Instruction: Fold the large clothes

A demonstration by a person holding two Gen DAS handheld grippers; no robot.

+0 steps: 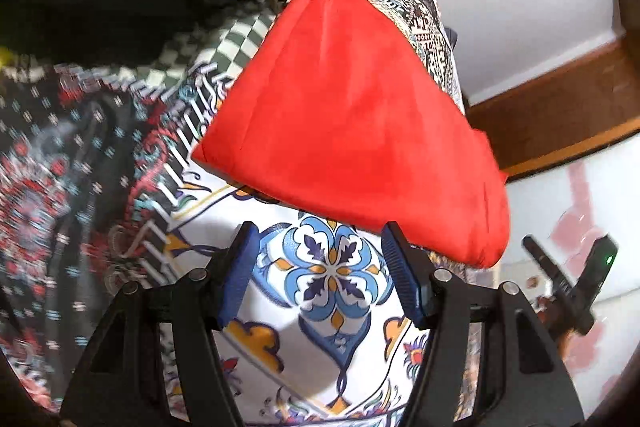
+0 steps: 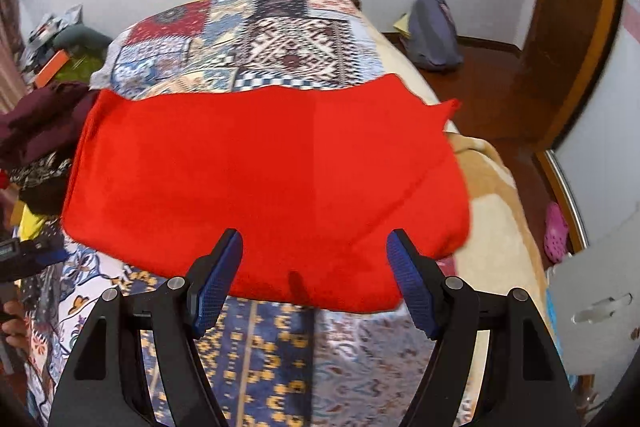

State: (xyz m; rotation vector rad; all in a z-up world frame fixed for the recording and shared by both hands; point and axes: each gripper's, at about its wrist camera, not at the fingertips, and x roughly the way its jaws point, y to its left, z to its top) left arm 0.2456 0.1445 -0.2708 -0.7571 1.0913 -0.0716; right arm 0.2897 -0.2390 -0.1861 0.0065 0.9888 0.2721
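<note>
Left gripper (image 1: pixel 318 241): jaws spread wide, nothing between the blue pads (image 1: pixel 402 283). Beneath it lies a white floral sheet (image 1: pixel 332 279). The near edge of the red cloth (image 1: pixel 352 131) sits just beyond the right fingertip; contact cannot be told.

Right gripper (image 2: pixel 316 247): jaws spread wide, holding nothing. Its fingertips overlap the near edge of the red cloth (image 2: pixel 264 187) in the picture; contact cannot be told. A blue-and-yellow patterned fabric (image 2: pixel 260 359) lies under the gripper.

The red cloth lies folded flat on the bed, atop a patchwork spread (image 2: pixel 260 39). A dark maroon pile (image 2: pixel 40 123) sits at its left. A beige blanket (image 2: pixel 496 211) borders its right. A pink shoe (image 2: pixel 556 235) rests on the wooden floor (image 2: pixel 480 95).
</note>
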